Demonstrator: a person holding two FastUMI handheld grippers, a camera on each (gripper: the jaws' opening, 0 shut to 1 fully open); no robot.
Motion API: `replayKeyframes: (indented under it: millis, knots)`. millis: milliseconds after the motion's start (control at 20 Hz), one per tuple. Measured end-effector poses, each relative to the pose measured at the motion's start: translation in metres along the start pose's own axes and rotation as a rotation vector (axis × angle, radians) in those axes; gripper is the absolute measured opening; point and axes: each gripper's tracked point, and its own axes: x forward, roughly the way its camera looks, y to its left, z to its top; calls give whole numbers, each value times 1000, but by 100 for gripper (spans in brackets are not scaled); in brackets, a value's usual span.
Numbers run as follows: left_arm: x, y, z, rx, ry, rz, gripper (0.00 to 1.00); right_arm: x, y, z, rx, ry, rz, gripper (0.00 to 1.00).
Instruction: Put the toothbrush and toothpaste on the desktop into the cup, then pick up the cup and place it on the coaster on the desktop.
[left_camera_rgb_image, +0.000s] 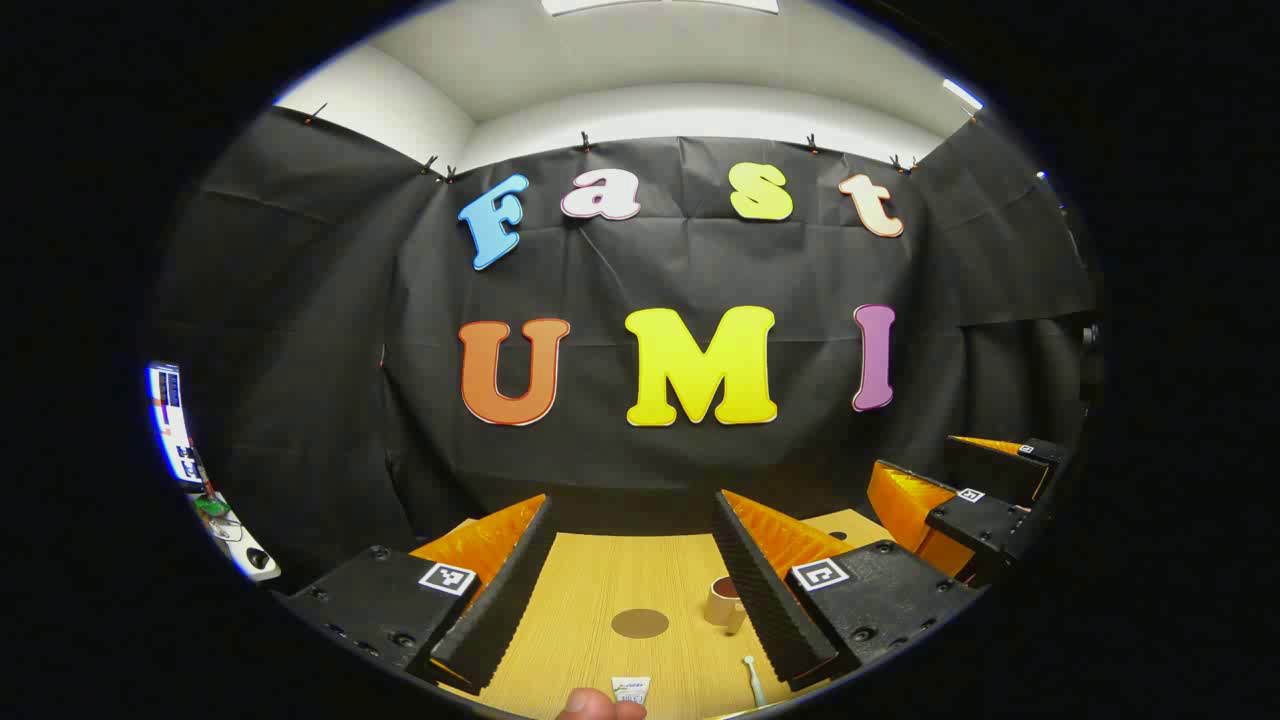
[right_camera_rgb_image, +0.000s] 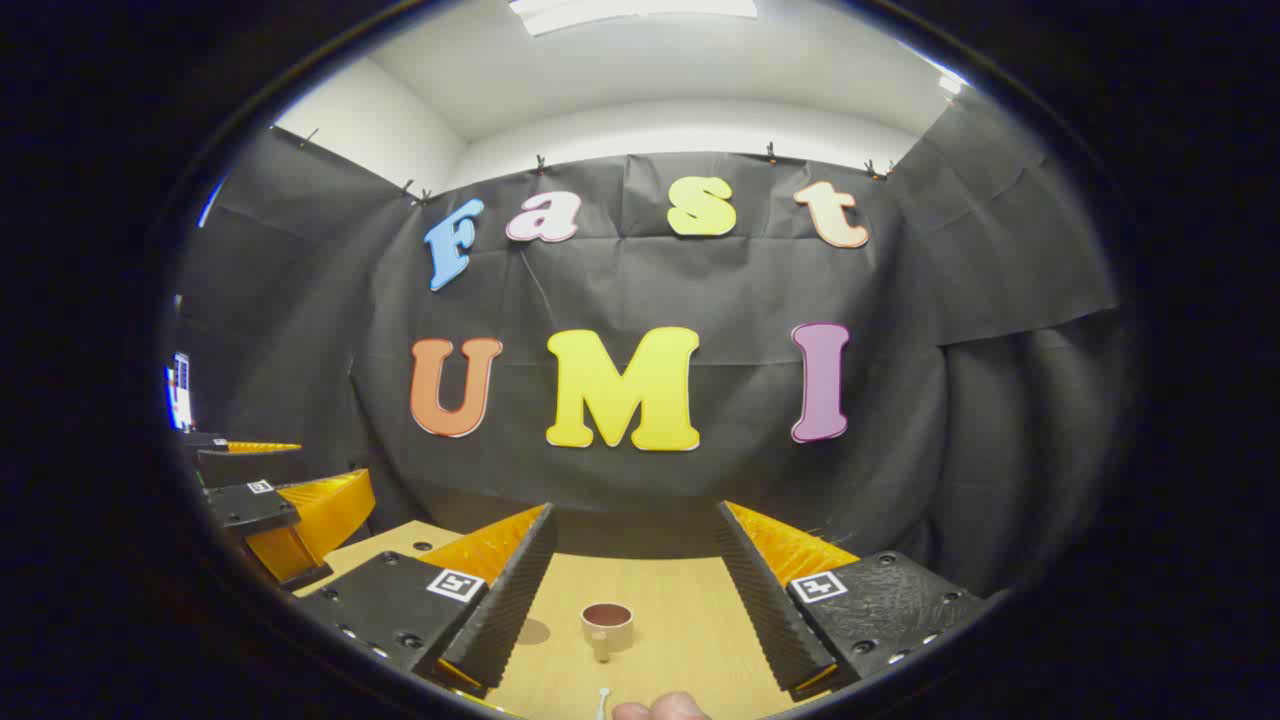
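The wooden desktop (left_camera_rgb_image: 590, 590) carries a small beige cup (left_camera_rgb_image: 723, 600) with a dark inside, standing upright. A round brown coaster (left_camera_rgb_image: 640, 623) lies just left of it. Nearer the camera lie a white toothpaste tube (left_camera_rgb_image: 630, 688) and a white toothbrush (left_camera_rgb_image: 752, 678). My left gripper (left_camera_rgb_image: 633, 510) hovers open above them, holding nothing. In the right gripper view the cup (right_camera_rgb_image: 606, 622) stands between the fingers of my right gripper (right_camera_rgb_image: 635, 515), which is open and holds nothing. The toothbrush tip (right_camera_rgb_image: 603, 700) shows at the bottom edge, and the coaster's edge (right_camera_rgb_image: 535, 630) peeks out beside the left finger.
A fingertip (left_camera_rgb_image: 598, 706) of a hand shows at the bottom edge, and part of a hand (right_camera_rgb_image: 660, 710) too. The other gripper (left_camera_rgb_image: 960, 510) hangs to the right of the left one, seen also as the other gripper (right_camera_rgb_image: 280, 510). Black cloth walls the table's far side.
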Motion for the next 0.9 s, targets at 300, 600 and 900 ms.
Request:
replayKeyframes:
  millis: [300,600,900]
  knots:
    - [3,1,-4,2,10,12,98,0,8,0,-9,-1,28,93]
    - [4,-2,-4,7,7,16,98,2,3,2,-1,-10,19,92]
    - [4,-1,-7,-1,17,22,98,3,2,2,-2,-4,14,95]
